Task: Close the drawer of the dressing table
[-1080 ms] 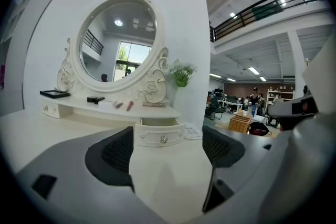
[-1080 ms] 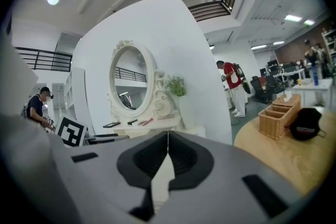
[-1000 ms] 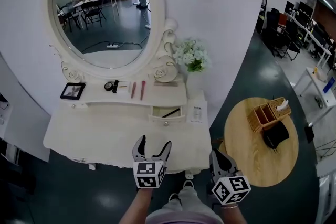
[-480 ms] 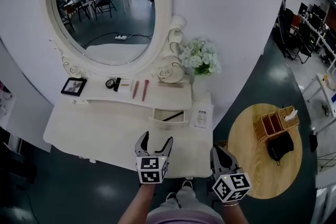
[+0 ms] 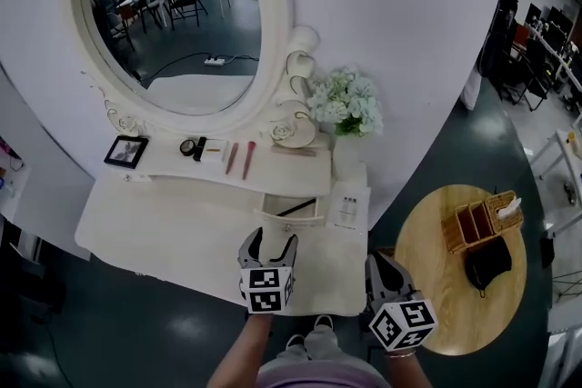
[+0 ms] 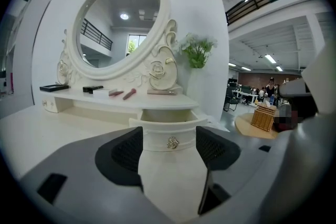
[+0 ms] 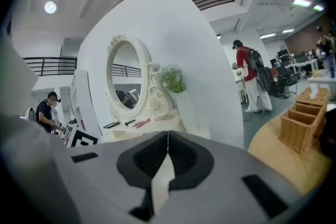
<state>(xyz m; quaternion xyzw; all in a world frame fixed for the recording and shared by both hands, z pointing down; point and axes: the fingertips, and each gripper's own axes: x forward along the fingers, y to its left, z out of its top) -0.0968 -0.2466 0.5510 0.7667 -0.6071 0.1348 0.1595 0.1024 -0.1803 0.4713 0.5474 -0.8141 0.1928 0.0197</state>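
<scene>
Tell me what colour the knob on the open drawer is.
The knob is silvery, on a cream-white drawer front; the left gripper view shows it best.

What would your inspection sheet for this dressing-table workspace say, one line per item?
Surface: white dressing table top, mostly bare.
Job's things: drawer pulled open, a dark stick-like item inside.
Clutter: photo frame, compact and pink sticks on the shelf; flowers beside the mirror.
Grippers: left gripper open, jaws just been closing, nothing between them, aimed at the drawer knob; right gripper shut, empty.
Cables: power strip with cable, seen in the mirror.
Surroundings: round wooden table with basket and black bag.
</scene>
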